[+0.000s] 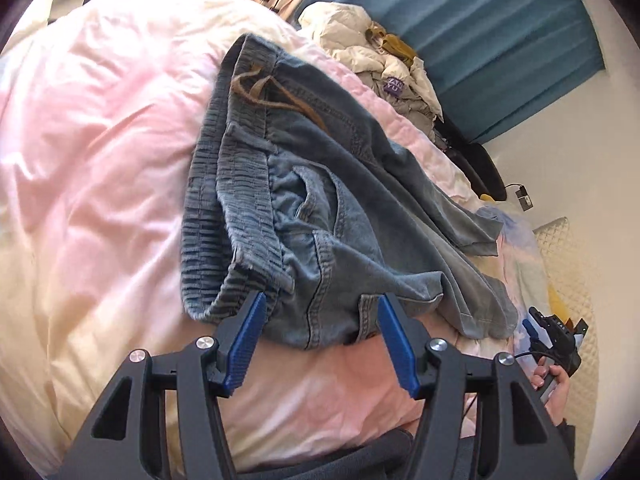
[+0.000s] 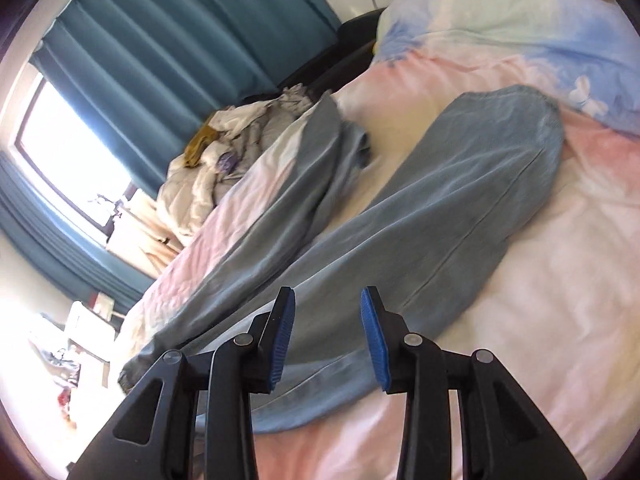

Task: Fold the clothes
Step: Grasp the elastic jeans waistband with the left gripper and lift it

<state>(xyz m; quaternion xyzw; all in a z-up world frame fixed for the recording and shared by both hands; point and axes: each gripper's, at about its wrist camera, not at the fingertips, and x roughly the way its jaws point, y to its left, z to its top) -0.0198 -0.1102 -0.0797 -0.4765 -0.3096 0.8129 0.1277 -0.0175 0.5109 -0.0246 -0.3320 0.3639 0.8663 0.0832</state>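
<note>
Left gripper (image 1: 320,320): jaws apart at the waistband end of the blue jeans (image 1: 304,184); the denim edge lies between the blue pads, which do not visibly press it.
Jeans, left wrist view: waist bunched and crumpled on the pink duvet (image 1: 100,160), brown drawcord (image 1: 276,96) loose on top.
Beyond the jeans: a cream puffer jacket (image 1: 376,52) heaped past them, under the teal curtain (image 1: 500,32).
Writing: a purple patch (image 1: 394,85) on the jacket carries pale letters, too small to read with confidence.
Right of the jeans: a hand (image 1: 554,380) gripping the other tool at the frame edge.
Right gripper (image 2: 328,336): jaws parted and empty, poised over the lower part of the jeans (image 2: 460,216).
Jeans, right wrist view: both legs lie splayed apart on the duvet, one running toward the pastel quilt (image 2: 520,40).
Behind the jeans: window (image 2: 68,152) bright beside the curtain.
Progress: early. The legs appear not yet brought together and no fold shows; the whole folding seems left to do.
</note>
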